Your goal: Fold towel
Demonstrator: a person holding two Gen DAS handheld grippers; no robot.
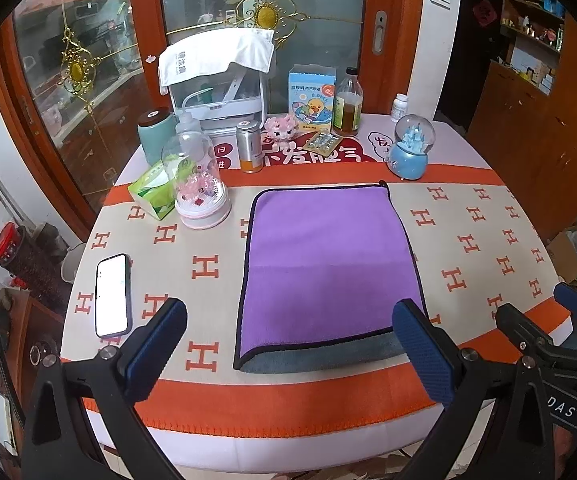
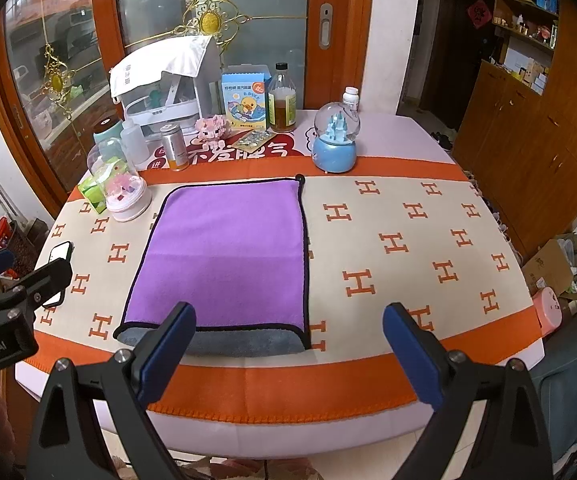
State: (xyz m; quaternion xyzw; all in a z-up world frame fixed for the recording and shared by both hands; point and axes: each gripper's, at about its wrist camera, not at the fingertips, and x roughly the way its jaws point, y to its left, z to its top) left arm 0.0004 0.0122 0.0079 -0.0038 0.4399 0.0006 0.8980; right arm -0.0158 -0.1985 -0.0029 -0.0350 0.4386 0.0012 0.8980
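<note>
A purple towel [image 1: 328, 268] with a black hem lies flat on the table, folded over so a strip of its grey underside [image 1: 320, 354] shows along the near edge. It also shows in the right wrist view [image 2: 228, 260]. My left gripper [image 1: 292, 352] is open, held above the table's near edge with the towel's near end between its fingers' line of sight. My right gripper [image 2: 288, 354] is open, near the towel's near right corner. The right gripper shows at the right of the left wrist view [image 1: 544, 320]. Neither touches the towel.
A phone [image 1: 112, 296] lies left of the towel. Behind it stand a glass dome [image 1: 200, 188], tissue pack [image 1: 152, 192], metal can [image 1: 250, 146], snow globe [image 1: 410, 148], bottle [image 1: 348, 106] and blue box [image 1: 312, 98]. The tablecloth [image 2: 408, 248] spreads to the right.
</note>
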